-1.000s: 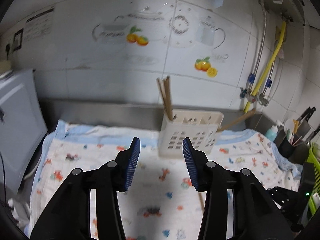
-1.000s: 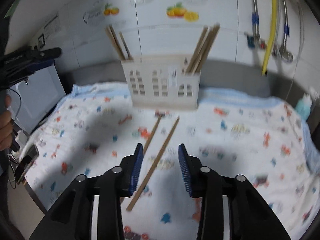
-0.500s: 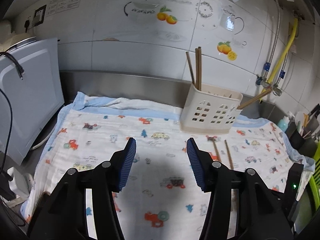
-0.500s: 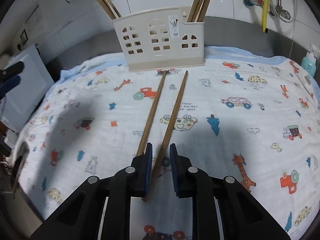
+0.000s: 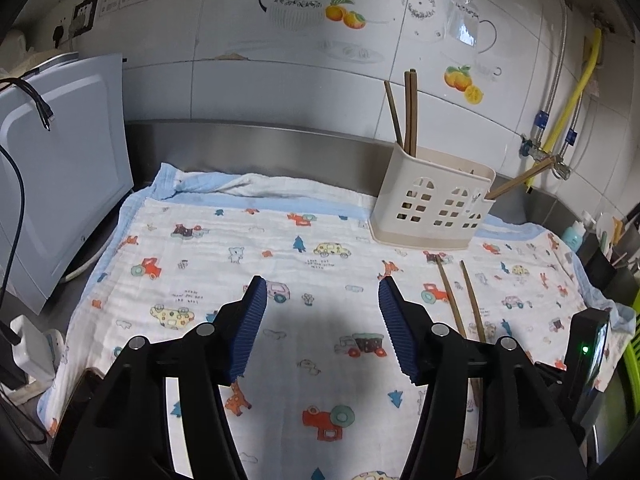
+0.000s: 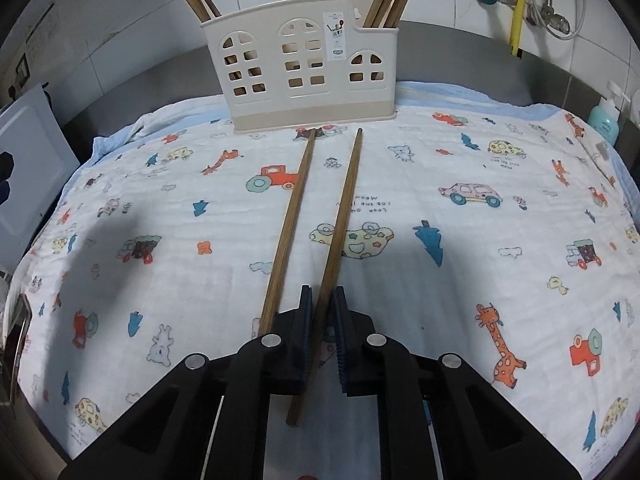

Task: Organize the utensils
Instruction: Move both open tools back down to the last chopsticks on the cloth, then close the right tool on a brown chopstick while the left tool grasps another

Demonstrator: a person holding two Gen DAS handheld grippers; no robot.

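- White tiled kitchen wall behind; steel counter covered by a white cartoon-print cloth.
- Cream plastic utensil caddy with window cut-outs stands far ahead of the right fingers, several brown wooden chopsticks already upright in it.
- Two loose brown wooden chopsticks on the cloth: right-hand chopstick runs between the right gripper pads; left-hand chopstick lies just outside the left pad.
- Change: right jaws were wide a second ago, now clamped on that chopstick. Likely ready to lift toward the caddy.
- Left gripper jaws opening, nothing between them.
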